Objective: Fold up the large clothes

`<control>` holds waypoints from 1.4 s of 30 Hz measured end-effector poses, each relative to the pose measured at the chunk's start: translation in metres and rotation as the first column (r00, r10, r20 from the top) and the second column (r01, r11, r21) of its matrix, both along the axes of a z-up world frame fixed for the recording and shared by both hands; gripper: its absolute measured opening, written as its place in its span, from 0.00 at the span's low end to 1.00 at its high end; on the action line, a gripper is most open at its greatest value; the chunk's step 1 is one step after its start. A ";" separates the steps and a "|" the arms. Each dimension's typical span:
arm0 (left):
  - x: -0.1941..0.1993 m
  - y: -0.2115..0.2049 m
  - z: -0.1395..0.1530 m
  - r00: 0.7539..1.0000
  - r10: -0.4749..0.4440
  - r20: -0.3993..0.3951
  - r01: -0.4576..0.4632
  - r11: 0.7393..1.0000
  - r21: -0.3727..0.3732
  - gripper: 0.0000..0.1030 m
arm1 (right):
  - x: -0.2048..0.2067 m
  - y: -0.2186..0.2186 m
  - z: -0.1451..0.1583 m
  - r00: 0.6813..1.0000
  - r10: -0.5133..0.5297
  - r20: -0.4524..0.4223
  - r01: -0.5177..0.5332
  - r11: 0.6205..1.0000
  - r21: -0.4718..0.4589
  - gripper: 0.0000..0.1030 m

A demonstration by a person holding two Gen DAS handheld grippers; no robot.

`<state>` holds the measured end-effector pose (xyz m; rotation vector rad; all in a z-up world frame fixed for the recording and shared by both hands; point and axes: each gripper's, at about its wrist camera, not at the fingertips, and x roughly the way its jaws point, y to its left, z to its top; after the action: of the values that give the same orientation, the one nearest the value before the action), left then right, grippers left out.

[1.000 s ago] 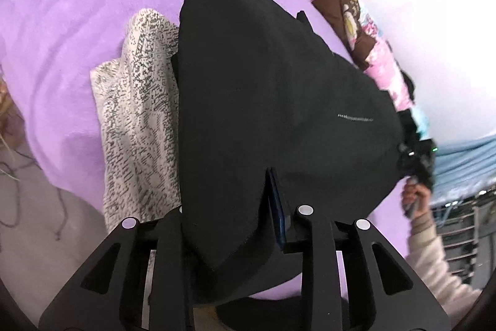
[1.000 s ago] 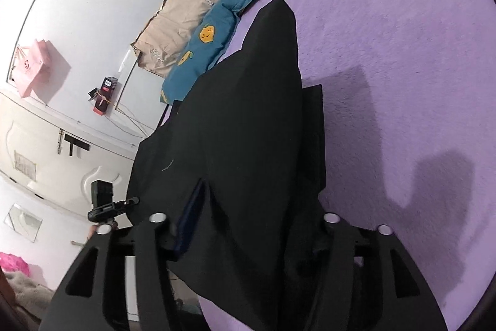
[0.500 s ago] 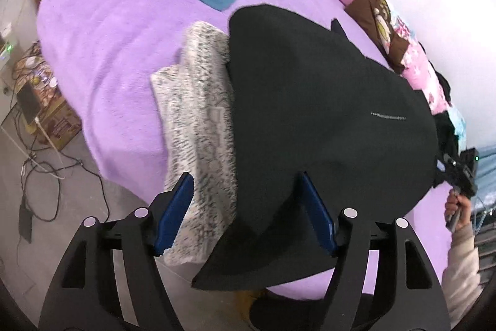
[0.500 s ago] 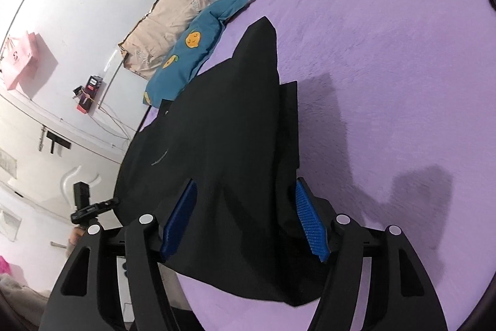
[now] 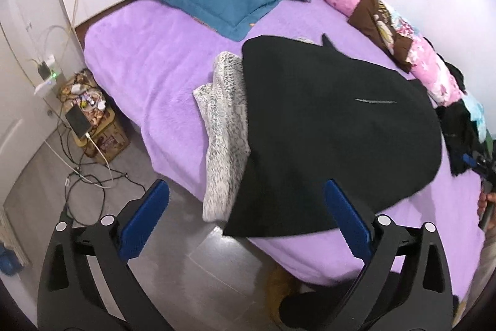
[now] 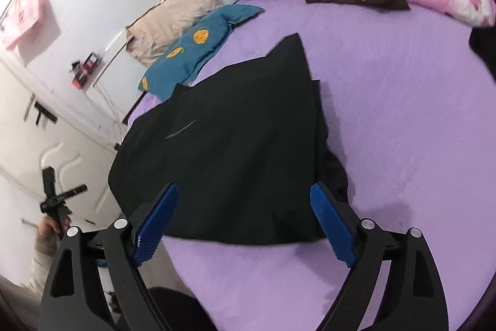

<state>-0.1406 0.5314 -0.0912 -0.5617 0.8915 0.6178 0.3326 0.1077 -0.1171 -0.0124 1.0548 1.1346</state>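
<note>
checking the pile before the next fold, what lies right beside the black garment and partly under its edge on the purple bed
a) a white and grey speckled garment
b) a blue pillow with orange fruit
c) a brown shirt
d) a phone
a: in the left wrist view the white and grey speckled garment runs along the black garment, whose edge overlaps it; the pillow and the brown shirt lie apart.

The left gripper tilts steeply downward, its jaws opening wide, with nothing pressed between the blue-padded fingers. The right gripper also slants downward, jaws opening, its fingers spread apart and clamping nothing. In the right wrist view, the left hand grips the handle of its gripper.
</note>
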 end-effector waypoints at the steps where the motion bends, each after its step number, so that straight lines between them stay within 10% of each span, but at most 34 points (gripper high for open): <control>1: -0.004 -0.009 0.005 1.000 -0.006 0.015 0.006 1.000 0.011 0.94 | -0.008 -0.003 0.003 1.000 0.005 0.008 -0.005 1.000 0.001 0.93; 17: -0.025 -0.158 0.049 0.999 -0.009 0.038 0.003 0.987 0.158 0.94 | -0.173 -0.056 0.045 0.981 0.031 0.191 -0.035 0.999 0.013 0.94; 28: -0.030 -0.267 0.040 0.998 0.044 0.037 -0.051 0.975 0.218 0.94 | -0.304 -0.065 0.076 0.853 0.017 0.522 0.023 0.997 -0.070 0.94; 42: -0.043 -0.338 0.053 0.995 0.079 0.062 -0.092 0.960 0.264 0.94 | -0.389 -0.085 0.071 0.865 -0.056 0.499 0.075 0.997 -0.017 0.94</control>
<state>-0.1836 0.1938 -0.0382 -0.3721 0.7243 0.7854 -0.0568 0.0222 -0.0461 -0.2846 0.6047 0.9763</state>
